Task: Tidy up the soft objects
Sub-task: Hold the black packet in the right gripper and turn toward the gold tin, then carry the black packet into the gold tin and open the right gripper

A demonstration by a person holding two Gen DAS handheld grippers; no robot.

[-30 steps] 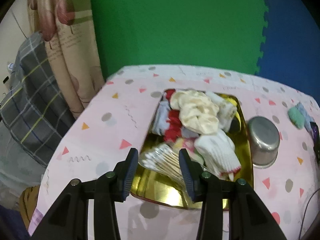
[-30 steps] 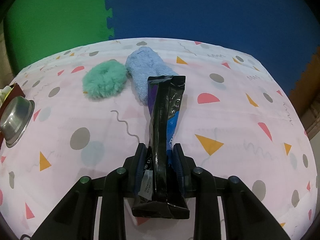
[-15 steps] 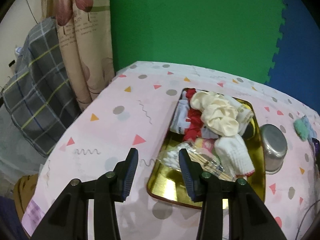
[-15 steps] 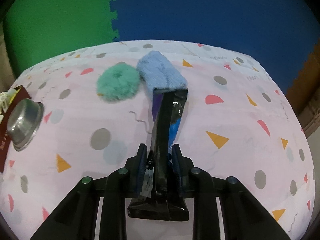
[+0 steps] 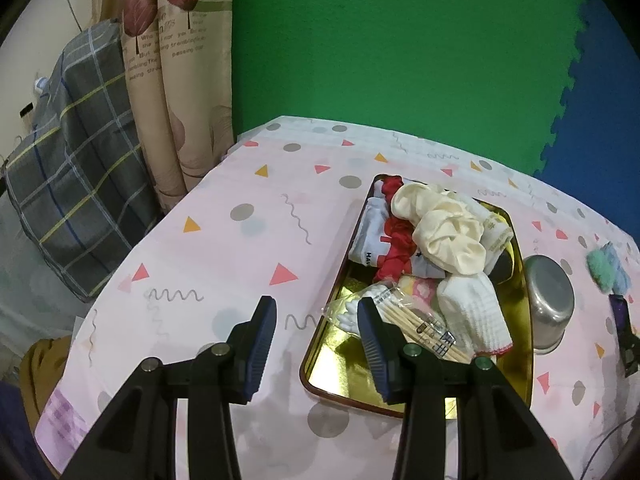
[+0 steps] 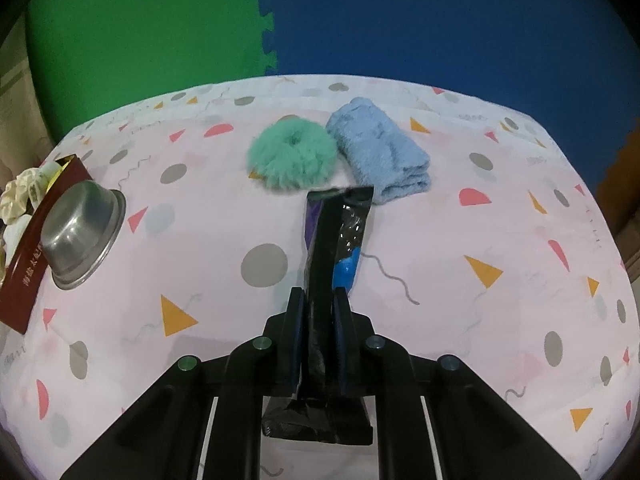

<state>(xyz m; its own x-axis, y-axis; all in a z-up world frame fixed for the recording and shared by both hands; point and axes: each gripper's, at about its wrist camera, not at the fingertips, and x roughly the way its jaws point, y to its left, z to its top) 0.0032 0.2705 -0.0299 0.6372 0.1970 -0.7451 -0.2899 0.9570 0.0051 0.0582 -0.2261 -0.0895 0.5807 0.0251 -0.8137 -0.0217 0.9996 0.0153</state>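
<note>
My right gripper is shut on a black and blue foil packet that points toward a green fluffy scrunchie and a folded blue towel on the pink tablecloth. My left gripper is open and empty above the near left edge of a gold tray. The tray holds a cream cloth, a white sock, red fabric and a bag of cotton swabs.
An upturned steel bowl sits right of the tray; it also shows in the right wrist view. A curtain and a plaid bundle stand off the table's left edge. Green and blue foam mats back the table.
My left gripper has drawn back and left from over the tray. My right gripper has moved with the packet, so the scrunchie and towel sit farther off.
</note>
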